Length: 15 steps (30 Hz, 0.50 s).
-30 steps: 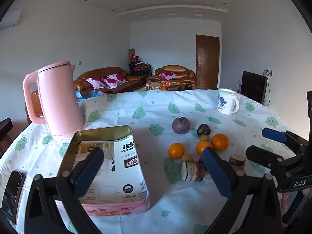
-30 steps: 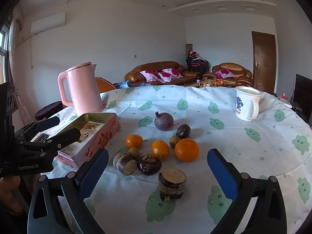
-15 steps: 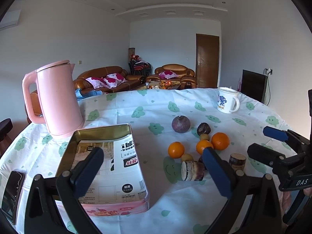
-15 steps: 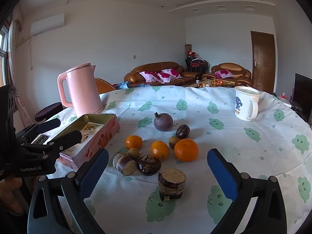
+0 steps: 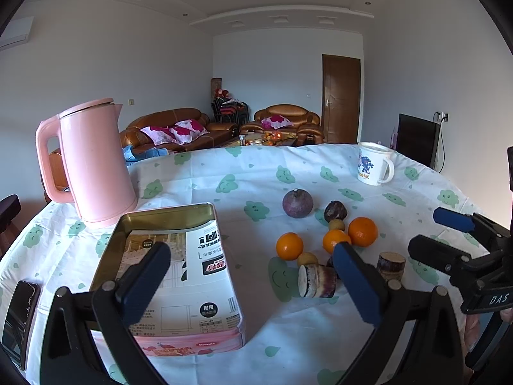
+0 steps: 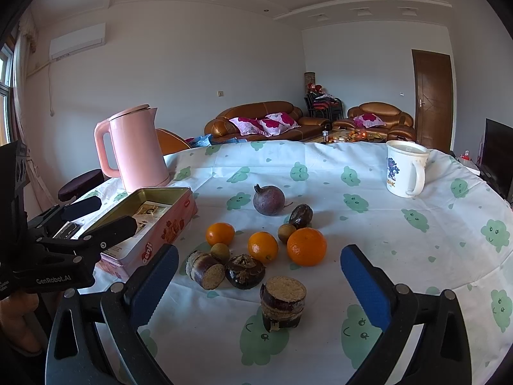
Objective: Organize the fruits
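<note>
Three oranges (image 6: 306, 246) and other fruit lie loose mid-counter (image 6: 400, 256), beside the open tin (image 5: 166, 256) near its left edge. My left hand-held gripper (image 5: 250, 276) and right hand-held gripper (image 6: 259, 276) hover wide open, empty, ready to load it.

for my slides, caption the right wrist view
Open right tongs hover before scattered fruit beside an open pink tin.

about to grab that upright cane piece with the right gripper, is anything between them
Nothing visible. The upright cane piece stands alone on the tablecloth in front of the open right gripper; the other fruit sits beyond it.
</note>
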Each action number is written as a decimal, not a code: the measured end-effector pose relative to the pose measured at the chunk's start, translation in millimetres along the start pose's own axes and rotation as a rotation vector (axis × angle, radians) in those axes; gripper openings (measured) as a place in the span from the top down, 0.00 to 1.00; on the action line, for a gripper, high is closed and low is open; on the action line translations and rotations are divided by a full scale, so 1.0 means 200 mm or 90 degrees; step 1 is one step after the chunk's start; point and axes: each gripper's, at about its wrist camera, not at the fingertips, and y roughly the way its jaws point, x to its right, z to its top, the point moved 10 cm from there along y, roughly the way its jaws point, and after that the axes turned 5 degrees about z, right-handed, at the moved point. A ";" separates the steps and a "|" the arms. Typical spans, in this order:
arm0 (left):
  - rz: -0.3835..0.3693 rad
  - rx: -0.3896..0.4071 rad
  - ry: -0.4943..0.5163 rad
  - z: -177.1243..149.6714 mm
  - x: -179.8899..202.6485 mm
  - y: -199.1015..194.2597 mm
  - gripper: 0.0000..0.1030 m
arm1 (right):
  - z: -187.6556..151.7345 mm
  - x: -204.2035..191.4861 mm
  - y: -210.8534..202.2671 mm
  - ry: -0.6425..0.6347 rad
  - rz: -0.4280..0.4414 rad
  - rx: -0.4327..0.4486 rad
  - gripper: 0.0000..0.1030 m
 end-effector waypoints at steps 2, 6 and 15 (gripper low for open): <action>0.000 0.000 0.000 0.00 0.00 0.00 0.00 | 0.00 0.00 0.00 0.001 -0.001 0.000 0.01; 0.000 -0.002 0.003 -0.01 0.00 0.00 0.00 | 0.00 0.00 0.00 0.003 0.000 0.000 0.01; -0.011 -0.018 0.014 -0.08 0.05 0.06 0.00 | -0.11 0.06 0.08 -0.005 -0.033 -0.041 0.01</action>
